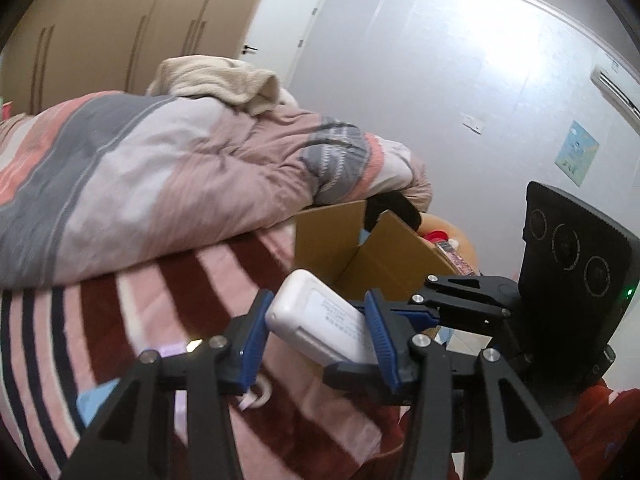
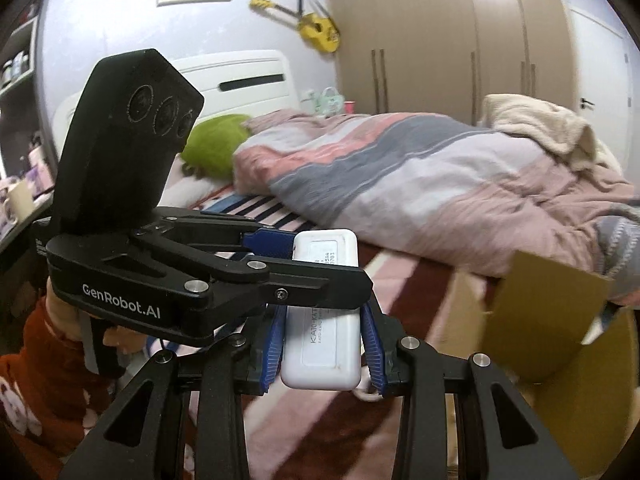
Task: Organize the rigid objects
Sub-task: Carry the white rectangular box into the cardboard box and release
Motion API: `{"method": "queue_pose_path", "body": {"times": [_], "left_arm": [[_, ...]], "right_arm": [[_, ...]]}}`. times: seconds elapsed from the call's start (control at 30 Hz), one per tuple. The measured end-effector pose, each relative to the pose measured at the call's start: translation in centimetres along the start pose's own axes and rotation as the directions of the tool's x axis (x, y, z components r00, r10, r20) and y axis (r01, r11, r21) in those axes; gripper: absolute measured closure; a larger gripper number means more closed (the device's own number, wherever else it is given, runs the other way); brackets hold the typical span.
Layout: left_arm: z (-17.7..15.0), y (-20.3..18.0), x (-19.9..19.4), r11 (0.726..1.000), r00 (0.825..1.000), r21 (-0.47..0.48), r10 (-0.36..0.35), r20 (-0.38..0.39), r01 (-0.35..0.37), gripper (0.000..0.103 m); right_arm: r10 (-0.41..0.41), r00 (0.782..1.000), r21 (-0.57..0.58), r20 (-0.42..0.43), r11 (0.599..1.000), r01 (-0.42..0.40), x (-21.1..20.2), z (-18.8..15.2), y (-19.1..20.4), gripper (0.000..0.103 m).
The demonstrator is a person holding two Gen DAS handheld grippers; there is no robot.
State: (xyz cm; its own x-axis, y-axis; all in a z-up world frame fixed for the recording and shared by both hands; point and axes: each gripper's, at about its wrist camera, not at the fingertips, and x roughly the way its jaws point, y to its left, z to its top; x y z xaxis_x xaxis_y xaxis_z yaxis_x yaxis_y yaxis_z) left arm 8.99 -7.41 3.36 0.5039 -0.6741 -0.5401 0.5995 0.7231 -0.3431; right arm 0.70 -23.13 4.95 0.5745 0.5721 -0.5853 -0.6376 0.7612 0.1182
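Left gripper [image 1: 316, 330]: clamped on the white adapter [image 1: 320, 320].
Right gripper [image 2: 324, 344]: clamped on the same adapter.
Cardboard box [image 1: 384, 256]: just beyond, open, beside the bed.

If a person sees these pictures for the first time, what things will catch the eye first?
First comes the white rectangular plastic adapter, pinched at once by the left hand-held gripper and the right hand-held gripper, above the striped bed sheet. Just beyond stands the open brown cardboard box, at the bed's edge. Behind them lies the rumpled pink, grey and white striped quilt.
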Motion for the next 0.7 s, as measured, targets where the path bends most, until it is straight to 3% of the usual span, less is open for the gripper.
{"method": "queue_pose_path", "body": {"times": [0.3,0.43,0.47,0.5,0.53,0.57,0.7], "left_arm": [[2.8,-3.1,8.1,0.999,0.993,0.038,-0.028,-0.114,0.032,0.059],[3.0,-3.7,10.7,0.998,0.987,0.059,-0.002,-0.163,0.012,0.058],[3.0,-3.8,11.1,0.998,0.985,0.065,0.011,-0.17,0.0,0.057],[3.0,-3.8,11.4,0.998,0.984,0.066,0.018,-0.175,-0.006,0.046],[3.0,-3.8,11.5,0.998,0.984,0.063,0.02,-0.175,-0.009,0.035],[3.0,-3.8,11.4,0.998,0.986,0.059,0.019,-0.166,-0.01,0.031],[3.1,-3.6,10.3,0.997,0.989,0.068,0.032,-0.147,-0.022,0.026]], "right_arm": [[-0.105,0.99,0.091,-0.099,0.989,0.114,-1.1,-0.6,-7.2,0.072],[-0.133,0.979,0.128,-0.158,0.98,0.154,-0.6,-1.4,-9.4,0.072],[-0.148,0.974,0.135,-0.171,0.976,0.172,-0.5,-1.6,-9.8,0.072],[-0.161,0.97,0.137,-0.183,0.973,0.187,-0.5,-1.8,-10.1,0.07],[-0.168,0.965,0.14,-0.2,0.97,0.198,-0.3,-1.9,-10.4,0.06],[-0.169,0.965,0.147,-0.202,0.969,0.2,-0.3,-2.1,-10.6,0.051],[-0.174,0.966,0.147,-0.192,0.968,0.203,-0.8,-2.6,-10.6,0.049]]}}
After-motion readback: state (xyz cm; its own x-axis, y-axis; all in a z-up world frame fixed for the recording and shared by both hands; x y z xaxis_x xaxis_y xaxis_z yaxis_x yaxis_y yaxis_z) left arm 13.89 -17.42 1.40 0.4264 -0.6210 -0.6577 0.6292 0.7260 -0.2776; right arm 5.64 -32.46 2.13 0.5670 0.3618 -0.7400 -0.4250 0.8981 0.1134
